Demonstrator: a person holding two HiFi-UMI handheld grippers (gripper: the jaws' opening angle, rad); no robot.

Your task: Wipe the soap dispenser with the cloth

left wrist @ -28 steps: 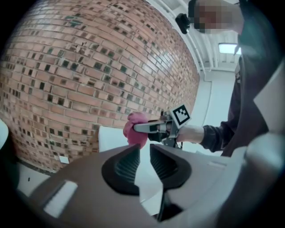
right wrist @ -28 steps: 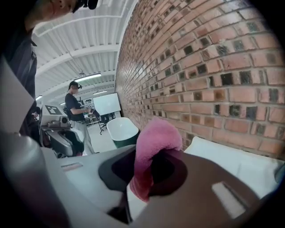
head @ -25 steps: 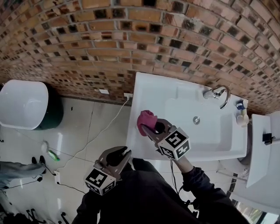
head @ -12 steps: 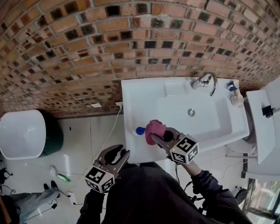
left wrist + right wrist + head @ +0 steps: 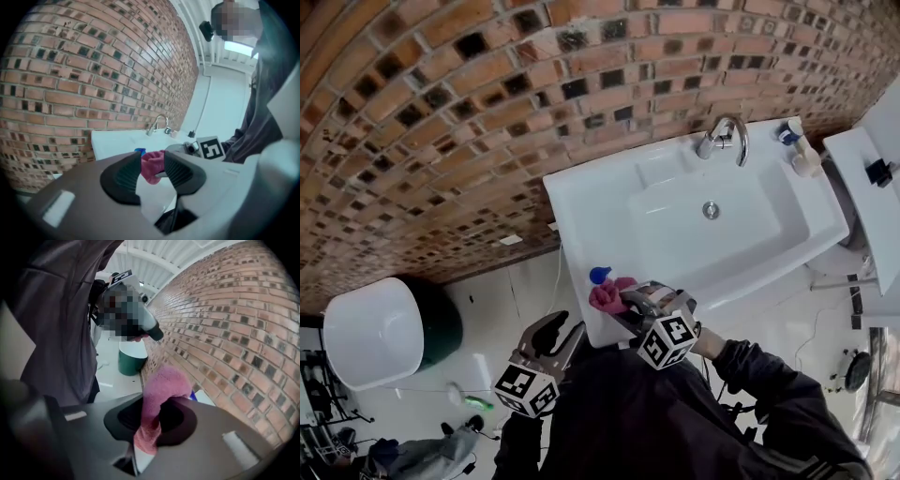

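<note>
While hanging low over the tiled floor (image 5: 502, 309), just short of the sink's near left corner, opening: left claw (image 5: 561, 330), pads apart, nothing between them, only a glimpse through the gap of pink fabric farther ahead. Well off to that claw's left, down on the floor, a green bin with a white lid (image 5: 375, 328). Ahead of the left claw and a little to its right, on the front left corner of the white sink (image 5: 572, 202), the soap dispenser (image 5: 599, 275), only its blue top showing. Right up against that top from the near side, the cloth (image 5: 607, 296), pink and bunched, bulging out past the tips of the right claw (image 5: 626, 302); actual contact too fine to tell. Clamped on the cloth, both pads of the right claw, with a tail of fabric trailing back between them. Farther ahead of the right claw and to its right, the basin, then the chrome tap (image 5: 722, 139) at the back rim against the brick wall (image 5: 487, 112). Right of the tap, at the sink's far corner, two small bottles (image 5: 797, 150).
</note>
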